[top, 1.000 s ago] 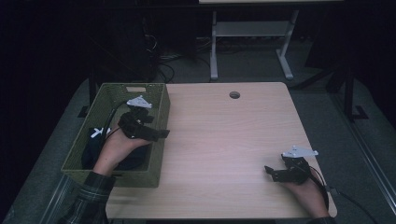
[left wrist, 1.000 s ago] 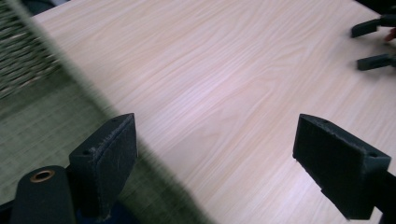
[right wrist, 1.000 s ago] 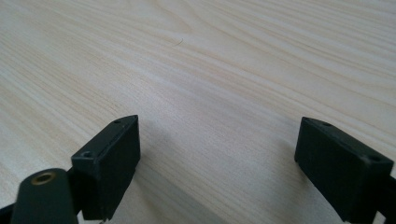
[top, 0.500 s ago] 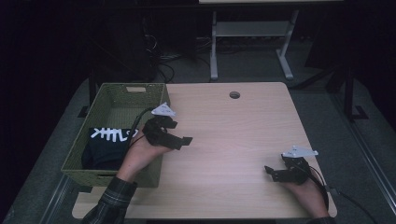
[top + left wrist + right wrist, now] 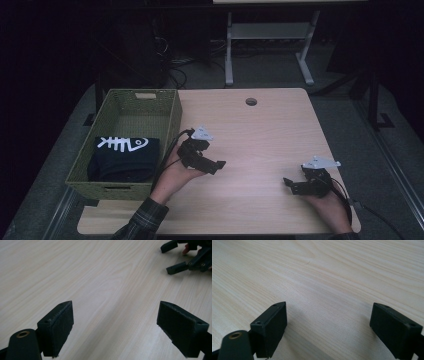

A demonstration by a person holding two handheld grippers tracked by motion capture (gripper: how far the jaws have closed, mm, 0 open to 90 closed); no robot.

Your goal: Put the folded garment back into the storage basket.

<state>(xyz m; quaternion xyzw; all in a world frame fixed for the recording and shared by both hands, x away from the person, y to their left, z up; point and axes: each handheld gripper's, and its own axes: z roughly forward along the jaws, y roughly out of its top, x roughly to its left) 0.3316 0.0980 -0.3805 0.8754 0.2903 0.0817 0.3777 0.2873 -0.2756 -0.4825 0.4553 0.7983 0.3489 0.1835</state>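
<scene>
Nearest me, lower right of the high view: my right gripper (image 5: 295,185) low over the bare worktop (image 5: 260,135), jaws released, nothing between them. In the right gripper view just wood grain between the spread jaws. Centre-left of the high view: my left gripper (image 5: 207,162) over the worktop just beside the basket (image 5: 172,117), jaws spread, empty. Left of it, in the basket's near half, lies the folded dark shirt (image 5: 125,157), white fishbone print up, apart from both grippers.

Dim lab or office workroom, pale wood tabletop (image 5: 260,130) with cable grommet hole (image 5: 251,102), grey carpet floor (image 5: 345,105), white metal table frame (image 5: 270,40), tangled cables (image 5: 175,75) behind
</scene>
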